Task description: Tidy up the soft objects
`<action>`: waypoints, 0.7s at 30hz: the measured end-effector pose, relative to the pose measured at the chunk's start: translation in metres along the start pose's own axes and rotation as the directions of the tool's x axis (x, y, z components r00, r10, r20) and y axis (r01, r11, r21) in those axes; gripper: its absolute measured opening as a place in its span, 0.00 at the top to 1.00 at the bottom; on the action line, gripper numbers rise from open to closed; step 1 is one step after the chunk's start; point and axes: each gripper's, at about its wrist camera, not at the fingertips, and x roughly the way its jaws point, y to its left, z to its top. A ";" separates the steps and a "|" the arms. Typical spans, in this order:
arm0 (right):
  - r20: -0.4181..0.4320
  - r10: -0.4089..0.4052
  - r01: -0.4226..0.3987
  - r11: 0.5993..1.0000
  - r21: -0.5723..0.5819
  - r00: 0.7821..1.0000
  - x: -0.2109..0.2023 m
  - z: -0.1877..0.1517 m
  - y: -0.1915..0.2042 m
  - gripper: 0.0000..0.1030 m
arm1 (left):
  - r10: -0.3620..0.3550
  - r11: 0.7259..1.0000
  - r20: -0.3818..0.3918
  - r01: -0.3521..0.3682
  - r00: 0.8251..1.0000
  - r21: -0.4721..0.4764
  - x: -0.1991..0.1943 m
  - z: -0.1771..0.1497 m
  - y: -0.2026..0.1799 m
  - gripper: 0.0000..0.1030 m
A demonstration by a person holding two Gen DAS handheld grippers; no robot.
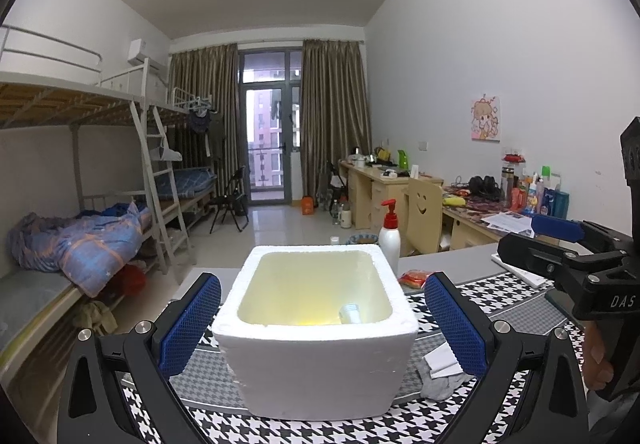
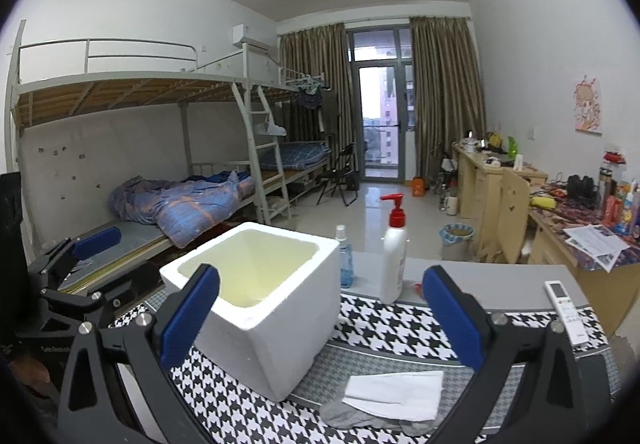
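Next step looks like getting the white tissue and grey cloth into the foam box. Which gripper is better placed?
Right, probably. The right gripper is open with the white tissue and grey cloth directly ahead. The left gripper straddles the foam box.

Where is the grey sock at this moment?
The grey sock lies on the checked mat to the right of the white foam box, partly under a folded white cloth, low in the right wrist view.
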 end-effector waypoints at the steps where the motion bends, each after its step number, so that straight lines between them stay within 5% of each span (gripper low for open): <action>1: 0.003 -0.005 0.005 1.000 0.000 1.000 -0.001 0.000 -0.001 0.01 | -0.005 1.000 -0.001 0.005 1.000 0.003 0.000 0.000 -0.001 0.01; 21: 0.002 -0.041 0.041 0.999 0.033 0.999 -0.016 -0.010 -0.021 0.01 | -0.065 0.998 -0.020 0.066 0.998 0.009 -0.002 -0.008 -0.021 0.01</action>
